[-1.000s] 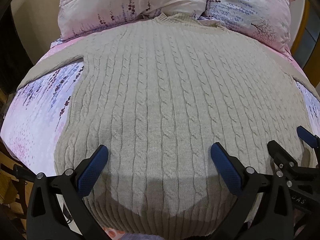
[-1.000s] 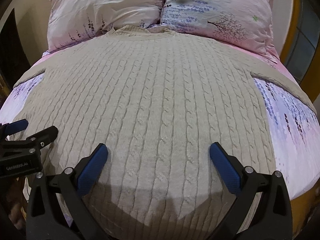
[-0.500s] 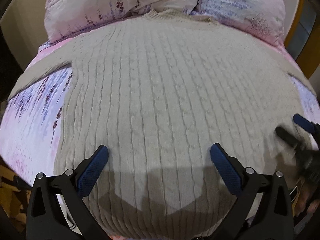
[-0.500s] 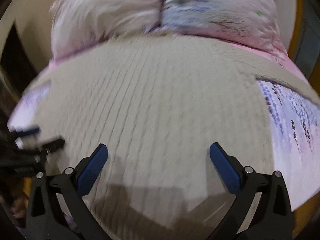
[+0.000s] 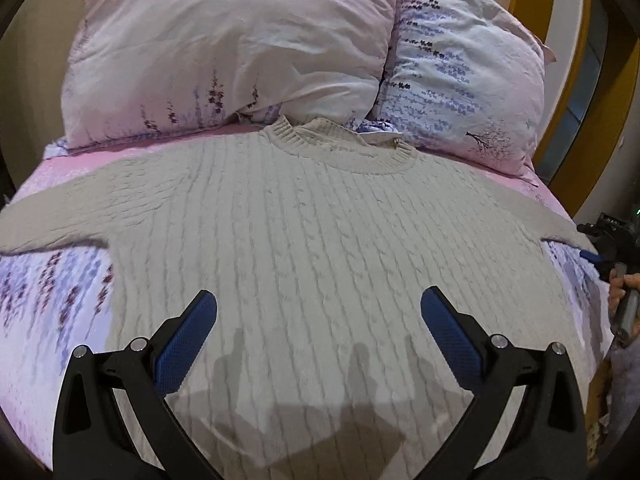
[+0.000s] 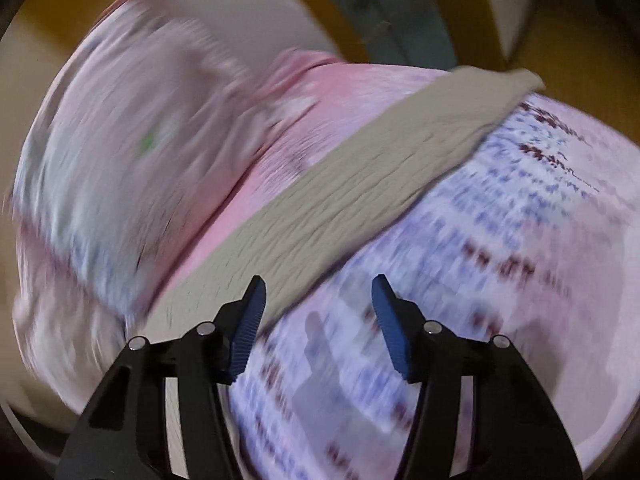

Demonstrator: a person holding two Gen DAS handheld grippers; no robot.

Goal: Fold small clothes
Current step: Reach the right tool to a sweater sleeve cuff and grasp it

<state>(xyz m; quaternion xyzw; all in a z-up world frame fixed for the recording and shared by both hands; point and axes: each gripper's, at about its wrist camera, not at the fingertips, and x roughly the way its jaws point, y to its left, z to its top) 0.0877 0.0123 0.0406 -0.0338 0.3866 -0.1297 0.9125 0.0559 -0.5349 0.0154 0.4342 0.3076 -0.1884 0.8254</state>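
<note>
Right gripper [image 6: 316,308], jaws just closing to half-open and empty, lines up beside the sleeve [image 6: 360,184] of the sweater [image 5: 320,260] flat on the bed [image 5: 48,300]; left gripper [image 5: 318,328] wide, empty; next: pinch sleeve, fold inward.

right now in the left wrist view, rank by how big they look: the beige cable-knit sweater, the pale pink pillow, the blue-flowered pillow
1. beige cable-knit sweater, largest
2. pale pink pillow
3. blue-flowered pillow, smallest; it lies partly behind the pink one, so their true sizes may match
</note>
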